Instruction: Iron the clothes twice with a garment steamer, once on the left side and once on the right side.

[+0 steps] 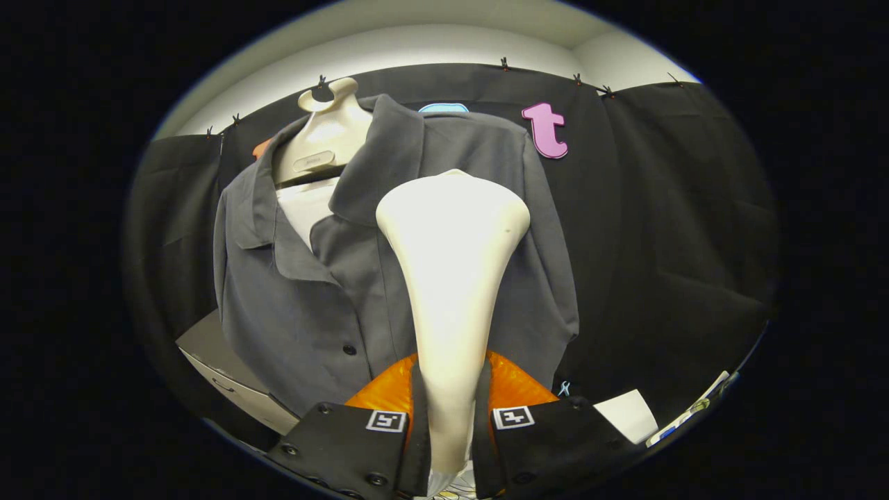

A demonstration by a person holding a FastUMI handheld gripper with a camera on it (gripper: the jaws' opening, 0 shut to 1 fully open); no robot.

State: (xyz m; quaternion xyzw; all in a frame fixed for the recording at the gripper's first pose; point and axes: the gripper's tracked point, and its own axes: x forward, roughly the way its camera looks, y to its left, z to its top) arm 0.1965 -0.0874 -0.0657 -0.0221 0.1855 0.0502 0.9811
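Both fingers of my gripper (450, 423) clamp the steamer (451, 278), its head up against the shirt (312, 312) on the mannequin (330, 135); next I judge a downward stroke

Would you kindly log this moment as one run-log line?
gripper: shut on steamer | steamer head: raised before grey shirt's right front panel | shirt: hanging on mannequin

Square-marker tags, screws on the jaws
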